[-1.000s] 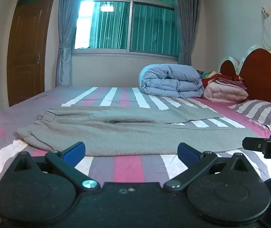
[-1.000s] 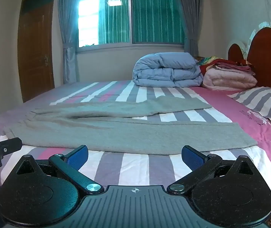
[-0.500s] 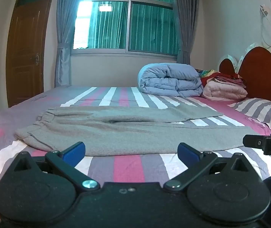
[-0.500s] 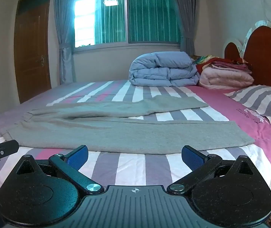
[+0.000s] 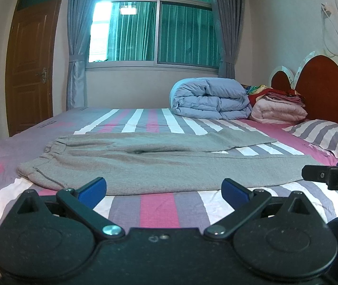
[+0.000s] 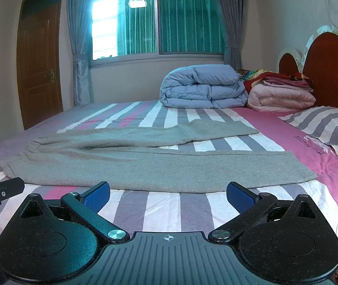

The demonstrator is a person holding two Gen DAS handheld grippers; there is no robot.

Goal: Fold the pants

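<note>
While both hand-held grippers gape, left (image 5: 163, 190), right (image 6: 168, 193), grey pants (image 5: 150, 163) flat on bed (image 5: 157, 205)

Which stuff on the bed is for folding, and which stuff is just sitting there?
For the job:
- grey sweatpants, spread flat
- left gripper, open
- right gripper, open

Just lying about:
- blue folded duvet
- pink folded blanket
- striped pillow

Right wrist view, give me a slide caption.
Open right gripper faces grey pants spread flat on a striped bed.
</note>
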